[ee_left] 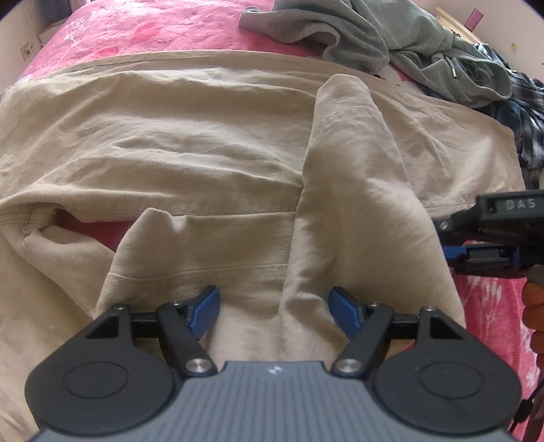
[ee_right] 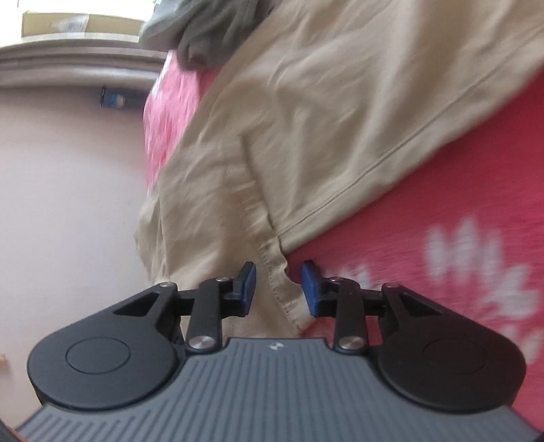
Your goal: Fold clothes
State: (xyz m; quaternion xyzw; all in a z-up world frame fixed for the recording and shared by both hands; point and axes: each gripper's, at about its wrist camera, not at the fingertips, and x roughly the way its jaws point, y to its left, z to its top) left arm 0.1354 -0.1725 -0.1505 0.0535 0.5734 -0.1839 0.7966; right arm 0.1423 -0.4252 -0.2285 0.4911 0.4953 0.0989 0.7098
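Note:
Beige trousers (ee_left: 210,142) lie spread across a pink bedspread (ee_left: 136,30), with one leg part folded up over the rest (ee_left: 350,190). My left gripper (ee_left: 273,311) is open, its blue pads on either side of a raised fold of the beige cloth. My right gripper (ee_right: 278,285) is open with a hemmed corner of the trousers (ee_right: 278,278) between its pads. The right gripper also shows in the left wrist view (ee_left: 452,251), at the right edge of the trousers.
A grey hoodie (ee_left: 391,37) lies crumpled at the back right of the bed, a plaid shirt (ee_left: 523,122) beside it. The right wrist view shows the pink bedspread (ee_right: 442,210), a pale wall (ee_right: 68,190) and a wooden ledge (ee_right: 74,68).

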